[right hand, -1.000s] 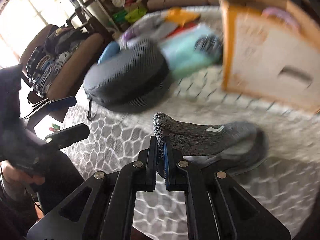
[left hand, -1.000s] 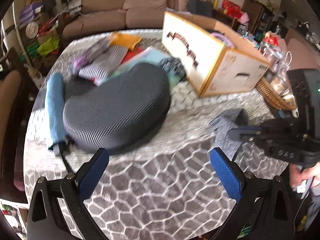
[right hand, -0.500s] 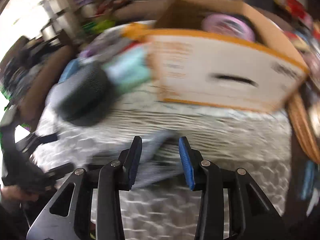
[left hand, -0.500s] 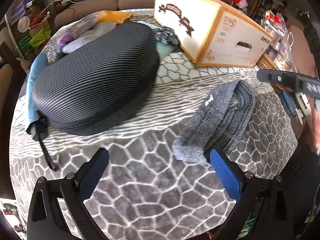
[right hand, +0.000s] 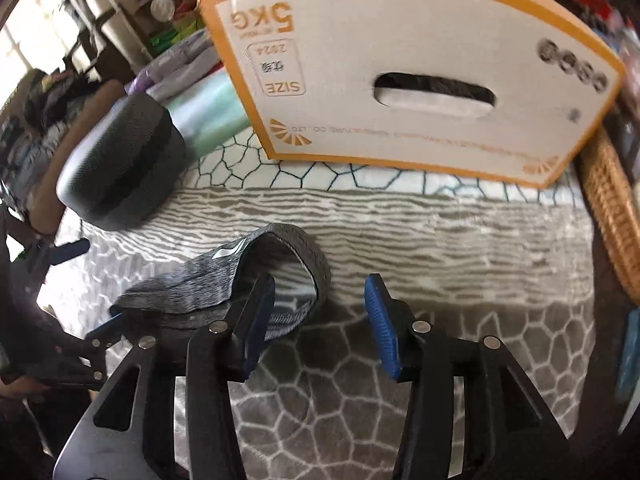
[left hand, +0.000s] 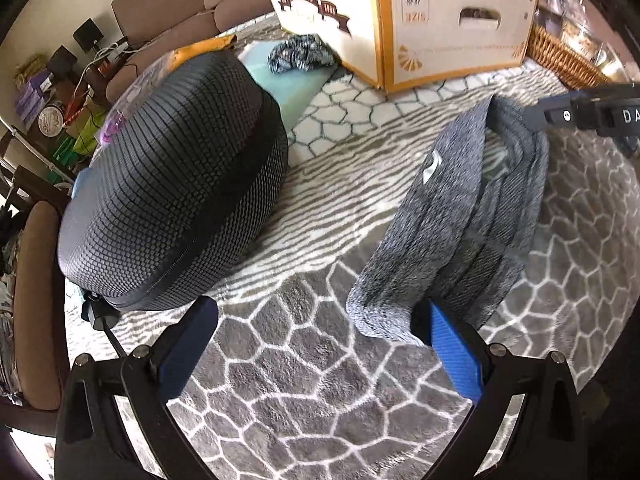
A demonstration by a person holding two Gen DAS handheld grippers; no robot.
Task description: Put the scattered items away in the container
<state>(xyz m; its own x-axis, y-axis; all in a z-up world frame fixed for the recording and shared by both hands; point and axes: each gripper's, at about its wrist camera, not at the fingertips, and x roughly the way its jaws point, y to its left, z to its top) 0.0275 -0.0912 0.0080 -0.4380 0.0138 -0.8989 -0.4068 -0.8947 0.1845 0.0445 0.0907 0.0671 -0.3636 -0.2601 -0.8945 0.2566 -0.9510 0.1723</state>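
Note:
A grey knitted band lies on the patterned tablecloth; it also shows in the right wrist view. My left gripper is open, its right finger just at the band's near end. My right gripper is open and empty, its left finger beside the band's looped end. The cardboard box stands behind, also in the left wrist view. A dark oval hard case lies at the left, seen too in the right wrist view.
A teal flat item with a dark patterned cloth on it lies by the box. A wicker basket stands at the right, also in the right wrist view. A sofa is behind the table.
My right gripper let go of the grey band and opened; the band now lies on the table. My left gripper moved in close to the band's near end.

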